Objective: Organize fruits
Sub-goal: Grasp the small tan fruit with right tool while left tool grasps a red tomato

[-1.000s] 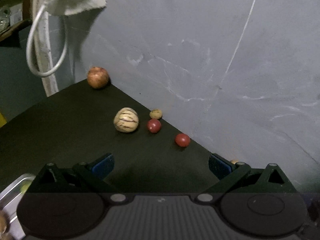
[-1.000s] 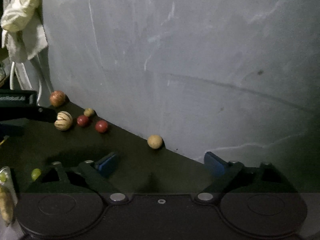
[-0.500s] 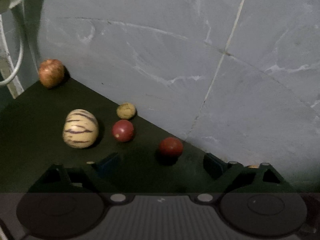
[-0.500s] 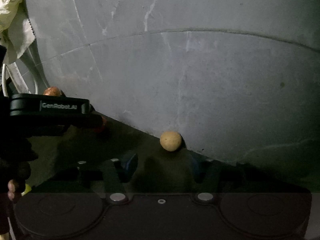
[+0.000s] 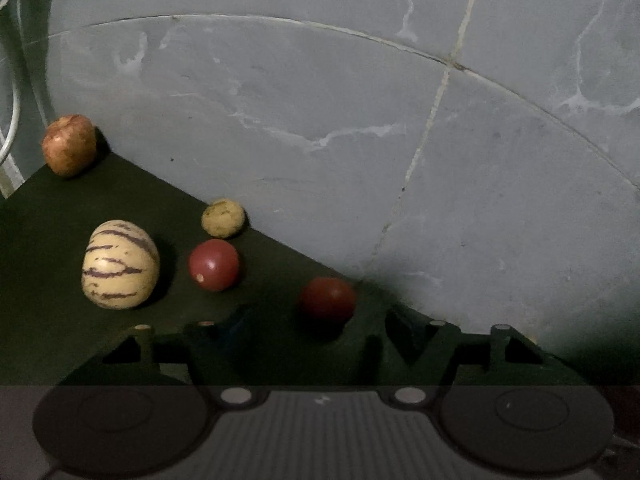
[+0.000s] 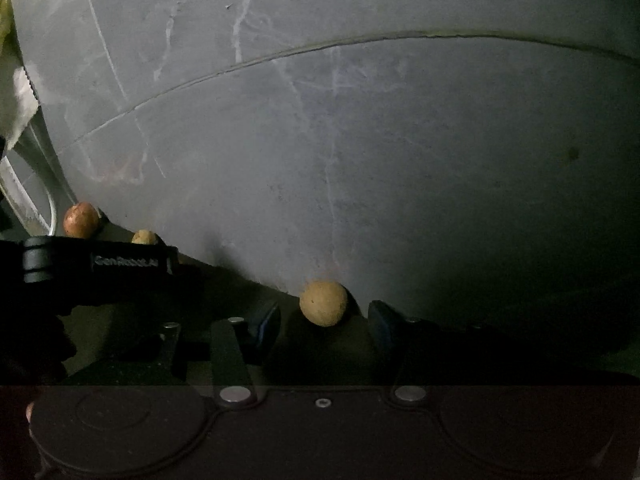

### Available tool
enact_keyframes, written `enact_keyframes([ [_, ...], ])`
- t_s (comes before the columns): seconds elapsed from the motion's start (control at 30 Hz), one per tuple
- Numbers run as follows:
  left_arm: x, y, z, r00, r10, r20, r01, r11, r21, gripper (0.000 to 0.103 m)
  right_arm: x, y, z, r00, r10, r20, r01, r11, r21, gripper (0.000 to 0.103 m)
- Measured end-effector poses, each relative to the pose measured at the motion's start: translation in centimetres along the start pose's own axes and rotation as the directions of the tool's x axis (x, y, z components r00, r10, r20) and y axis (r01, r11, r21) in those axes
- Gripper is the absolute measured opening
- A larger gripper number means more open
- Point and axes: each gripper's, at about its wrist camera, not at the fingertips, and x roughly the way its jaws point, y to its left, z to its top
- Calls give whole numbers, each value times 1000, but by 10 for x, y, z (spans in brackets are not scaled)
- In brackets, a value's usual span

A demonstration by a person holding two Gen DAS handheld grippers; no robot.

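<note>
On the dark green tabletop a red fruit lies by the grey wall, between the fingers of my left gripper. Its jaws are closing and the pads stand apart from the fruit. To the left lie another red fruit, a striped cream melon, a small yellow-brown fruit and an apple. In the right wrist view a tan round fruit sits against the wall between the fingers of my right gripper. Those jaws are closing too, with a gap on each side.
The grey tiled wall runs close behind all the fruits. The left gripper's black body crosses the left of the right wrist view, with the apple beyond it. A white cable and a cloth hang at the far left.
Both grippers have come down and closer to the wall. Each pair of jaws has narrowed around its fruit. The left gripper has entered the right wrist view.
</note>
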Motion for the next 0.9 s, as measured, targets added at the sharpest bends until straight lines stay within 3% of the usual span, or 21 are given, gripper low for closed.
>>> enact_keyframes([
  [0.2, 6, -3, 4, 1000, -16, 0, 16, 1000, 15, 69, 5, 3, 1, 1000, -1, 10, 1, 1000, 30, 46],
  [0.6, 10, -10, 6, 1000, -4, 5, 4, 999, 38, 35, 7, 8, 0, 999, -35, 17, 34, 999, 27, 30],
  [0.9, 2, -22, -4, 1000, 3, 4, -3, 1000, 13, 33, 4, 8, 0, 1000, -26, -3, 26, 1000, 8, 29],
])
